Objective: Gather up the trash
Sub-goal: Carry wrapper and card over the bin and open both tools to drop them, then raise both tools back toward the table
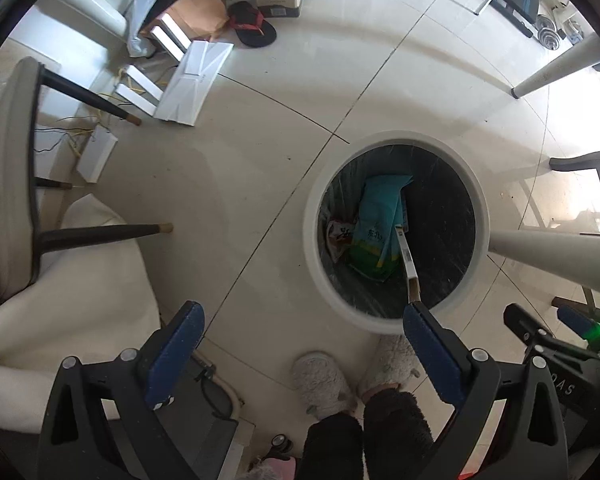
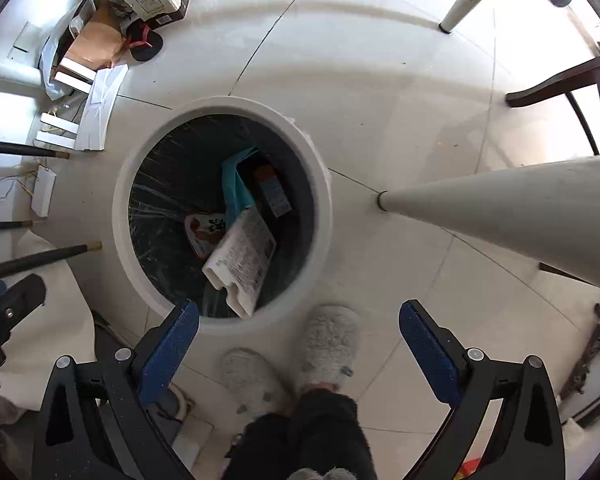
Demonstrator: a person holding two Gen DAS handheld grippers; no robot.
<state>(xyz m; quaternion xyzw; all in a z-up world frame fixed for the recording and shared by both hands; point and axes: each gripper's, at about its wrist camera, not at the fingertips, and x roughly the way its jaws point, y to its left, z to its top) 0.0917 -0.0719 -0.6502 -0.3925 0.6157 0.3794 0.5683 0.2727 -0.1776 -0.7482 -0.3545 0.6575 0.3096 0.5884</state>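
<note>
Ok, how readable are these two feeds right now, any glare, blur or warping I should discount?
Left wrist view: window glare blows out the right edge, the fisheye bends the tile seams, and the round white trash bin with its teal-green bag stays sharp. Right wrist view: the top right washes out, the white printed package in the bin is readable, and the cone-shaped white table leg looms swollen.

My finger pads (image 1: 176, 344) look blue and rough, like a sponge. The floor (image 1: 260, 140) is shiny, smooth tile. The bin (image 2: 120, 216) has a smooth white plastic rim and a crinkly, shiny black bag (image 2: 160, 184) inside. My slippers (image 2: 332, 336) are grey and fluffy. The box (image 1: 196, 12) is brown cardboard.
</note>
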